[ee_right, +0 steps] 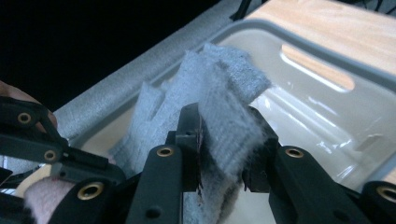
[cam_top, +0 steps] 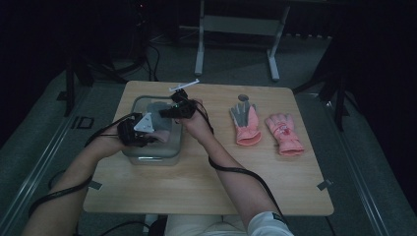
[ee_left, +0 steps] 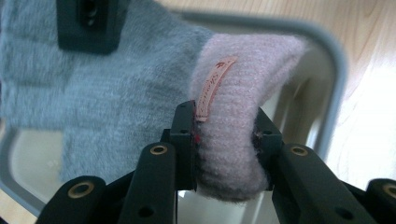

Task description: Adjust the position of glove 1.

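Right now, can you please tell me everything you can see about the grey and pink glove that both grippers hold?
The glove is soft fuzzy knit: grey hand and fingers, pink ribbed cuff with a small pink label sewn on. The left gripper pinches the cuff; the right gripper pinches the grey finger end. It hangs stretched between them above the translucent grey-rimmed bin at the table's left side. Whether it touches the bin I cannot tell.

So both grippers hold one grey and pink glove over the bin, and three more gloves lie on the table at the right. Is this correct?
Not quite: the high view shows two pink gloves on the table, not three. The left gripper and right gripper do hold the grey and pink glove over the bin.
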{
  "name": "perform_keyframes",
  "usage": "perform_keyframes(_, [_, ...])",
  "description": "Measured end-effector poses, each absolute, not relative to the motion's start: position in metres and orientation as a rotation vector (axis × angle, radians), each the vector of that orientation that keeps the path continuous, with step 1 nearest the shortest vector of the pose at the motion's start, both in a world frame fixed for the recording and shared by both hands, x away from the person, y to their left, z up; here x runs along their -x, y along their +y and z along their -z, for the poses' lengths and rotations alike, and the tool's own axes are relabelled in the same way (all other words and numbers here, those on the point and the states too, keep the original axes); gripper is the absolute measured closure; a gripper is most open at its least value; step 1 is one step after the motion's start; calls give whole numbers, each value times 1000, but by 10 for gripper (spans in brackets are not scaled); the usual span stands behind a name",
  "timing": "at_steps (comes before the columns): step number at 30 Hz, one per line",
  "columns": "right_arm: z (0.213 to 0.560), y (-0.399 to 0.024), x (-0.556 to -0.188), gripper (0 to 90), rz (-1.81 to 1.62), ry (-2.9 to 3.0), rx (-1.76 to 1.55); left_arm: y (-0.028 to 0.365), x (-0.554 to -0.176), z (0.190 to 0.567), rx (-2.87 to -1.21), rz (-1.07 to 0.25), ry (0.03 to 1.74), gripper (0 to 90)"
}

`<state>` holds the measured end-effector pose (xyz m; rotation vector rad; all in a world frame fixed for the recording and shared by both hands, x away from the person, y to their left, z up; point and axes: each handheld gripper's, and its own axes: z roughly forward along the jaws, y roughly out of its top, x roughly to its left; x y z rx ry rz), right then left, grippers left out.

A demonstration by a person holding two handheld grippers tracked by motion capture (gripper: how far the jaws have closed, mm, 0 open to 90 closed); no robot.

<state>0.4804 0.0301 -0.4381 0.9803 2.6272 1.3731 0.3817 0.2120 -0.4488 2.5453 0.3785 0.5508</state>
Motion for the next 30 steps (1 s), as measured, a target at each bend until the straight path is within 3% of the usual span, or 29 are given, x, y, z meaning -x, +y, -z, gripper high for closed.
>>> perform_keyframes(15, [480, 45, -500, 717, -1220, 2691, -1076, 201, -417, 490, -2700, -421, 344, 687])
perform_keyframes(28, [486, 42, -508, 688, -1062, 2679, -1097, 189, -428, 501, -2771, -375, 331, 683])
perform_keyframes(30, [486, 39, -511, 630, -1082, 2686, -1125, 187, -430, 502, -2785, -343, 332, 681])
